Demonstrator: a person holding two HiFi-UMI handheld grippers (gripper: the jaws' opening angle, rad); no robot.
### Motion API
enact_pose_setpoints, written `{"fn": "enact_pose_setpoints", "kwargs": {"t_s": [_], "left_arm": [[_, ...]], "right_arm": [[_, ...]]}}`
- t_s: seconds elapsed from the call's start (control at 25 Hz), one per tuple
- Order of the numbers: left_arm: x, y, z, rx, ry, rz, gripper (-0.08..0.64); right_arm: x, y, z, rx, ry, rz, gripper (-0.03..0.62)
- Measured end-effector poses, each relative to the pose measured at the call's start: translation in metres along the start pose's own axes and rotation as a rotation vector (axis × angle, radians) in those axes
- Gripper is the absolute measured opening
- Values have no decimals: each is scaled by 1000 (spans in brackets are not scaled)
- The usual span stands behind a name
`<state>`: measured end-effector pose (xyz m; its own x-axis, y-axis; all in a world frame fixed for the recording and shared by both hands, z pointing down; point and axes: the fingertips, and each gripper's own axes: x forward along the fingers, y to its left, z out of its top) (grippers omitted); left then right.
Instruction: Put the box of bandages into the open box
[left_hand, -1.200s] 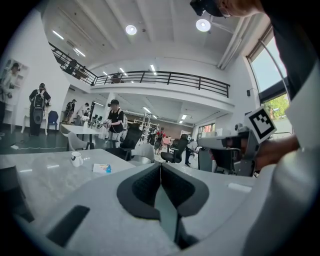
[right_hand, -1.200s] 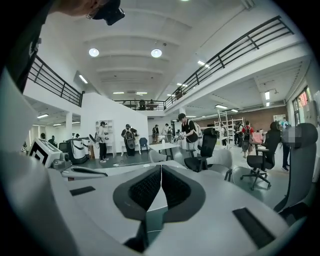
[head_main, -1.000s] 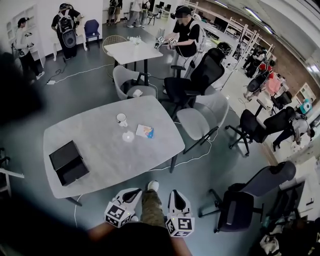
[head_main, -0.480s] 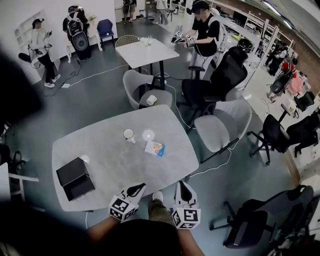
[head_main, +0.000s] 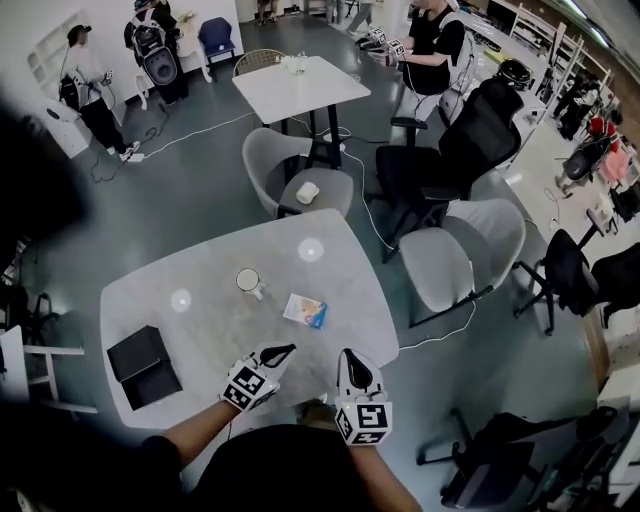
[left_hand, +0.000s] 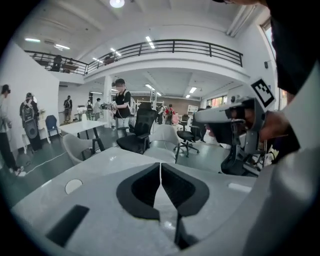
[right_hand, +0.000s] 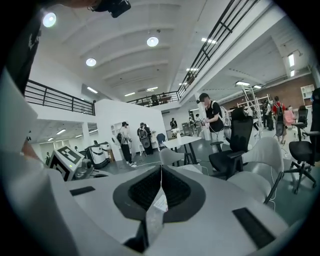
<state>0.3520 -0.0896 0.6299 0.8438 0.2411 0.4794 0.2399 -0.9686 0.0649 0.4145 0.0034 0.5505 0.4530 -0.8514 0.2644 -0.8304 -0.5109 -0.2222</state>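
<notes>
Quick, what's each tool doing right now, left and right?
Left tool: closed, holding nothing.
Right tool: closed, holding nothing.

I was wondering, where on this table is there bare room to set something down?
Bare tabletop lies between the black open box and the mug, and along the far edge beyond the mug. It is tighter between the mug and the bandage box.

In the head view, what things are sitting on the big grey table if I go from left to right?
black open box → white mug → box of bandages
</notes>
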Motion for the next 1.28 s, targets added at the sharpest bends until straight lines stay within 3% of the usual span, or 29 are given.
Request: {"fn": "enact_pose_setpoints", "kwargs": {"t_s": [0.2, 0.52, 0.6, 0.76, 0.92, 1.04, 1.28], "left_arm": [[50, 28, -11, 122, 92, -53, 21], [112, 61, -78, 159, 310, -87, 26], [123, 68, -88, 193, 369, -115, 114], [144, 78, -103, 275, 442, -191, 182], [167, 90, -116, 390, 489, -239, 294], [178, 100, -125, 494, 517, -251, 335], [203, 100, -156, 559, 647, -388, 396]], "right_arm": [[24, -17, -15, 8, 64, 38, 12], [48, -32, -30, 46, 143, 71, 12], [52, -35, -37, 60, 166, 71, 12], [59, -40, -49, 67, 199, 77, 12], [59, -62, -59, 82, 229, 27, 12], [59, -77, -63, 77, 248, -6, 12], [67, -106, -72, 78, 263, -53, 12]]}}
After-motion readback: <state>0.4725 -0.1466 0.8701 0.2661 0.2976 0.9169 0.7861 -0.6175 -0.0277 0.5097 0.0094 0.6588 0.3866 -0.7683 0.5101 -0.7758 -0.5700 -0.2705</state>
